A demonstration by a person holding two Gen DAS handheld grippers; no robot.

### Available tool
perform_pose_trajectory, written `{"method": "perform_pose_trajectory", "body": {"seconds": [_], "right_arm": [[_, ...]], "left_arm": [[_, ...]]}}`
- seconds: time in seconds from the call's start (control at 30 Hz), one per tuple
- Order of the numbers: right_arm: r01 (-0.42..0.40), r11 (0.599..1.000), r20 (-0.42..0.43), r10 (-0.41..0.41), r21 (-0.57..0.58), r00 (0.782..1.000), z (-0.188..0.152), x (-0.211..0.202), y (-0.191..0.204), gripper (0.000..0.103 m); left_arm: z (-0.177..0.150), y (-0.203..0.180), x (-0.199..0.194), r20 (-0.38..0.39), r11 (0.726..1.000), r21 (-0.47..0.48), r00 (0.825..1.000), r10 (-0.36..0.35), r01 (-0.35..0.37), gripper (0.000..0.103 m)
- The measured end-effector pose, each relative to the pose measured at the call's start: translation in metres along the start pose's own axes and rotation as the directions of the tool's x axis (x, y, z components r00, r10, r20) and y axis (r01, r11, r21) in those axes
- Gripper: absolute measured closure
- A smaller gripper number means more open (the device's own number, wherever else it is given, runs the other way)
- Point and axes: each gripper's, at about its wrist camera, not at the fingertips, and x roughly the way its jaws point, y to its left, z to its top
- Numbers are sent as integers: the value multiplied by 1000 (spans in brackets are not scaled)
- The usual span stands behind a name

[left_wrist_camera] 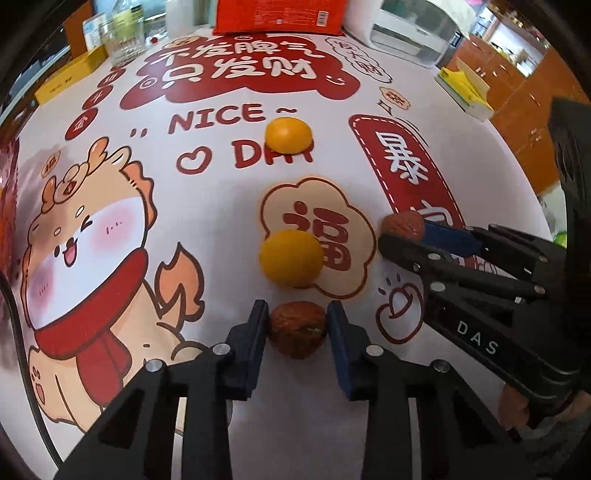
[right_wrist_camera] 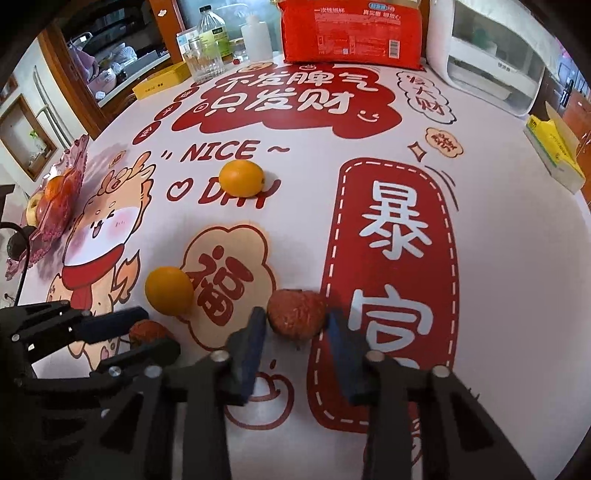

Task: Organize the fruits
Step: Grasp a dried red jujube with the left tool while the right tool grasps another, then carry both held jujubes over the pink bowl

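Two reddish-brown lychees and two oranges lie on the printed tablecloth. My left gripper (left_wrist_camera: 297,319) is shut on one lychee (left_wrist_camera: 297,328), its pads touching both sides, low on the cloth. My right gripper (right_wrist_camera: 297,319) is shut on the other lychee (right_wrist_camera: 295,314), also at cloth level. In the left wrist view the right gripper (left_wrist_camera: 402,230) shows at the right with its lychee (left_wrist_camera: 402,224). The near orange (left_wrist_camera: 291,257) sits just beyond the left gripper; the far orange (left_wrist_camera: 289,134) lies farther back. In the right wrist view the oranges lie near (right_wrist_camera: 169,291) and far (right_wrist_camera: 242,178).
A pink fruit basket (right_wrist_camera: 55,199) with fruit stands at the table's left edge. At the back are a red package (right_wrist_camera: 351,29), a glass (right_wrist_camera: 203,62), bottles, a yellow box (right_wrist_camera: 162,79) and a white appliance (right_wrist_camera: 491,70). A yellow tissue box (right_wrist_camera: 554,155) lies at the right.
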Motion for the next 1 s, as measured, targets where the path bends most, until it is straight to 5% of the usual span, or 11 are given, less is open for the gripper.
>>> {"method": "perform_pose_trajectory", "body": {"seconds": [0.37, 1.0], "right_arm": [[-8, 1000, 16, 8, 25, 1000, -3, -8, 7, 74], [-32, 996, 127, 21, 84, 992, -19, -67, 76, 74]], "left_arm": [[-5, 2, -12, -8, 999, 43, 1000, 0, 0, 73], [-3, 48, -88, 53, 986, 155, 997, 59, -66, 73]]}}
